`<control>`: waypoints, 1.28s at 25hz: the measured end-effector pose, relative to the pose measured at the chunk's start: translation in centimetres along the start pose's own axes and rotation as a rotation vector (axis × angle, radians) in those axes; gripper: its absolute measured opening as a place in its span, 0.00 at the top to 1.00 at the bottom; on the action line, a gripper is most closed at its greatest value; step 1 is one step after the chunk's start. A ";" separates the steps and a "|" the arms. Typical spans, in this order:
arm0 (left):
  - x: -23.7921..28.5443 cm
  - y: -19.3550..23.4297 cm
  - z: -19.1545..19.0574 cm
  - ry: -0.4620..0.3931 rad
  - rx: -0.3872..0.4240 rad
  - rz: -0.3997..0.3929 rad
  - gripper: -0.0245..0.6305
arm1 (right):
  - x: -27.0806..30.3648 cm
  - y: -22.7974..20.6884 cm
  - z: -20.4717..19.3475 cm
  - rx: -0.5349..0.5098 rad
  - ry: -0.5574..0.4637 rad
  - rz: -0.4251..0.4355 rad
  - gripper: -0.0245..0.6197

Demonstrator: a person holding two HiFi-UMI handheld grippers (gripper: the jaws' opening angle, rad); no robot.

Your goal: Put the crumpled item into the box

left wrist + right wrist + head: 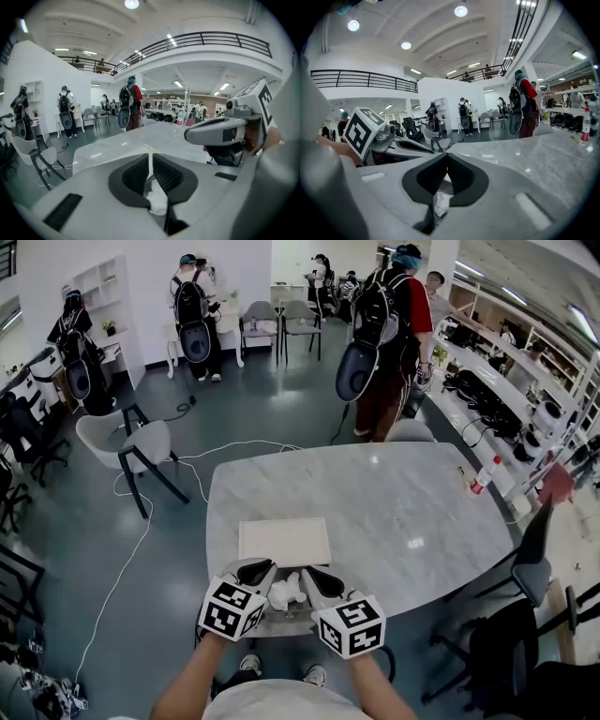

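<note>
Right at the desk's (pixel 403 512) near edge, the left tool (pixel 151 174) and right tool (pixel 446 174) angle toward each other around a wad (pixel 284 592) of white, crumpled paper or tissue. Each tool's ribbed black pads are drawn narrow and pinch a soft, creased fold of the wad, which bulges out below them. The wad sits between the two tools, just short of the box (pixel 284 541), a shallow, square, off-white one lying flat. The desk top is pale, veined and glossy, with rounded corners. A slim bottle (pixel 481 474) with red on it stands near the far right edge.
</note>
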State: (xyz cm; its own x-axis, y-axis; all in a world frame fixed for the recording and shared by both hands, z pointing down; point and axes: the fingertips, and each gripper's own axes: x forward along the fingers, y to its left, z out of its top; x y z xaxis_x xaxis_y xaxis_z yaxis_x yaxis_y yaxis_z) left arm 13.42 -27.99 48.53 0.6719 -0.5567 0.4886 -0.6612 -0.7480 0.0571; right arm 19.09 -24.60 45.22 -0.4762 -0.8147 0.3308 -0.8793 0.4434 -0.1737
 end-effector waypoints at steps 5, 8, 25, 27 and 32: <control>-1.6 0.6 1.9 -0.121 -0.047 0.010 0.93 | 0.1 0.6 1.1 -0.016 -0.027 -0.018 0.95; -2.6 0.9 2.7 -0.175 -0.057 0.022 0.93 | -0.1 1.1 1.8 -0.030 -0.046 -0.026 0.95; -3.9 2.6 2.6 -0.224 -0.088 0.028 0.94 | 0.6 2.6 2.9 -0.036 -0.096 -0.055 0.95; -4.0 2.7 2.6 -0.218 -0.093 0.026 0.94 | 0.6 2.6 2.9 -0.032 -0.095 -0.058 0.95; -3.8 2.6 2.0 -0.207 -0.103 0.019 0.94 | 0.7 2.6 2.6 -0.027 -0.096 -0.067 0.95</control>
State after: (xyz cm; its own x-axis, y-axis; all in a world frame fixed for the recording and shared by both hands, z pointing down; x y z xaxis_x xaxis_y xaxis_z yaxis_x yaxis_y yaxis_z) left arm 9.79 -28.56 45.04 0.7058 -0.6409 0.3017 -0.6982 -0.7014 0.1435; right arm 16.46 -25.02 42.56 -0.4162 -0.8742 0.2500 -0.9092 0.3960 -0.1291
